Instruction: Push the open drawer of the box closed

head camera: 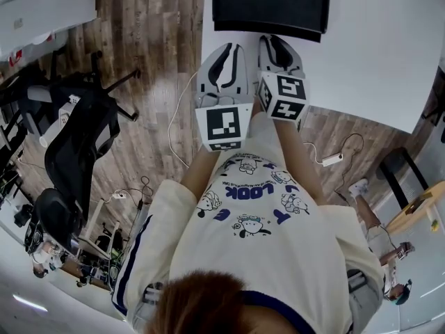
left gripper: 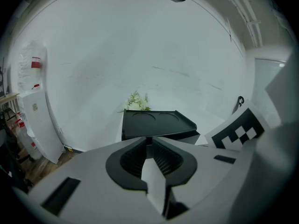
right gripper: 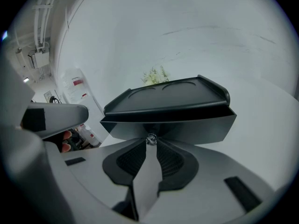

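A black box (head camera: pixel 270 4) stands on the white table (head camera: pixel 375 54), its flat tray-like top facing up. In the right gripper view its grey drawer front (right gripper: pixel 187 125) stands out a little from under the top. The small shiny drawer knob (right gripper: pixel 151 139) sits right between the tips of my right gripper (right gripper: pixel 151 142), which looks shut on it. In the head view my right gripper (head camera: pixel 272 42) reaches the box's front. My left gripper (head camera: pixel 224 53) is beside it, a little back from the box (left gripper: pixel 156 124), shut with nothing in it (left gripper: pixel 149 141).
A black office chair (head camera: pixel 76 145) stands on the wooden floor at the left. A power strip (head camera: pixel 332 160) and its cable lie on the floor at the right. White flowers (left gripper: pixel 136 101) show behind the box. Another person (head camera: pixel 381 239) is at the lower right.
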